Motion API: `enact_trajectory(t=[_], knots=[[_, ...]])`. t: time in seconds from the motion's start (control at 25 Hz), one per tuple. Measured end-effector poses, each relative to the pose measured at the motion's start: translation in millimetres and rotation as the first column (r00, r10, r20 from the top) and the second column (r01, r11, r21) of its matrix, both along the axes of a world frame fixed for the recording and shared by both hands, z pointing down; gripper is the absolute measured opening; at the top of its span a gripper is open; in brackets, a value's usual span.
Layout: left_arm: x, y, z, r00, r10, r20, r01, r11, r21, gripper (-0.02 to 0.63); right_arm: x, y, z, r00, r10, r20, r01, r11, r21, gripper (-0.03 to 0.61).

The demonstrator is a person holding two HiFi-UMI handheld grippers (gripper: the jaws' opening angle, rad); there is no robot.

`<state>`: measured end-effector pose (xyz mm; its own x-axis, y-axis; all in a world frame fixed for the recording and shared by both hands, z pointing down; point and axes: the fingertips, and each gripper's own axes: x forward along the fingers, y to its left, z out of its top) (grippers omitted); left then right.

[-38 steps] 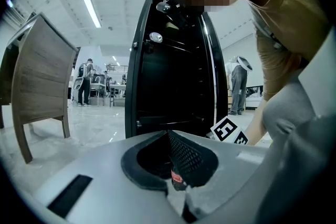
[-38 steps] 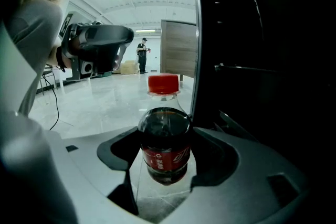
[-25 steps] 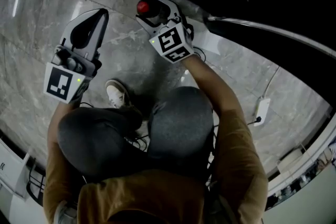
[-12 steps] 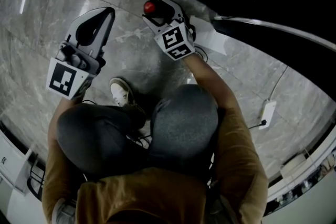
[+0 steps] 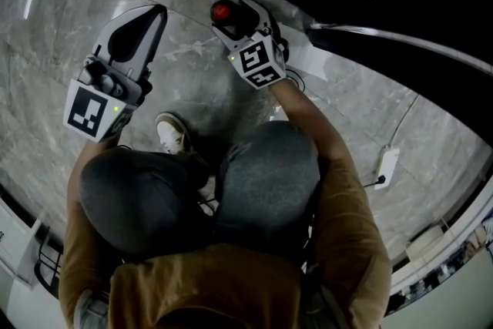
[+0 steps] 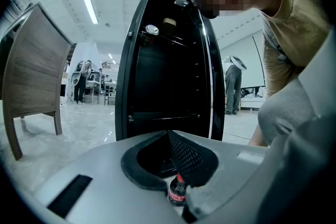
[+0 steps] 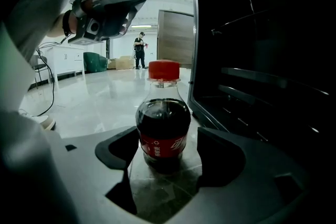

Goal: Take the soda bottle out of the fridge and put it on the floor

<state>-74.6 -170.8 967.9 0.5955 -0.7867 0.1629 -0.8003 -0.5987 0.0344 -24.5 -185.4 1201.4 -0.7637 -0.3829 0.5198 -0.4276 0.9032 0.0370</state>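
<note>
Small clear plastic soda bottle (image 7: 163,128), red cap, dark drink, is stood upright on the pale marble floor (image 7: 94,105), between the opening jaws of the right gripper (image 7: 169,157). Pads appear clear of it. Left gripper (image 5: 154,15) is closed on nothing. Risk judged: the bottle is clipped by a jaw during withdrawal and toppled.

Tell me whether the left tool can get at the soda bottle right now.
Probably not yet: the soda bottle stands on the floor between the right tool's opening jaws, which flank it, and the left tool is shut.
</note>
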Motion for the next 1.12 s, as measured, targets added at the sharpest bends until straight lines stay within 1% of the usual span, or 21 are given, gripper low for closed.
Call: enact_trajectory(t=[0.2,0.48,0.72,0.84,0.92,1.0,1.04,1.12], knots=[[-0.1,-2.7,-1.7,1.000,0.005,-0.010,-0.005,1.000,0.013,0.003,8.5,3.0,-5.1,1.000,-0.001,-0.008,0.001,1.000,0.003,0.321],[4.6,-9.3,-4.4,0.998,0.013,-0.059,-0.011,0.999,0.033,0.003,20.3,6.4,-6.7,0.998,-0.011,-0.062,0.012,1.000,0.017,0.321],[-9.8,-10.1,-6.2,0.995,-0.007,-0.097,0.011,0.999,0.041,0.003,25.6,8.0,-20.8,0.997,0.014,-0.073,-0.014,1.000,0.007,0.321],[-13.6,-6.7,-7.0,0.994,-0.022,-0.105,0.025,0.999,0.026,0.003,28.4,13.6,-21.3,0.993,0.002,-0.116,-0.003,1.000,-0.009,0.319],[-10.2,-0.3,-12.1,0.997,-0.008,-0.083,0.010,1.000,0.020,0.003,28.4,17.3,-25.1,0.990,-0.006,-0.141,0.003,1.000,-0.025,0.319],[-8.9,8.1,-24.3,1.000,0.005,-0.010,-0.004,0.999,0.042,0.003,30.7,19.9,-36.3,0.987,-0.007,-0.158,0.001,0.999,-0.040,0.319],[-11.8,12.0,-32.0,1.000,0.001,0.021,-0.002,0.999,0.052,0.003,32.8,20.1,-44.3,0.986,-0.004,-0.166,-0.003,0.999,-0.043,0.319],[-22.4,18.8,-47.8,0.999,-0.024,0.039,0.022,0.999,0.050,0.003,37.9,20.3,-61.5,0.983,0.013,-0.181,-0.021,0.999,-0.042,0.319]])
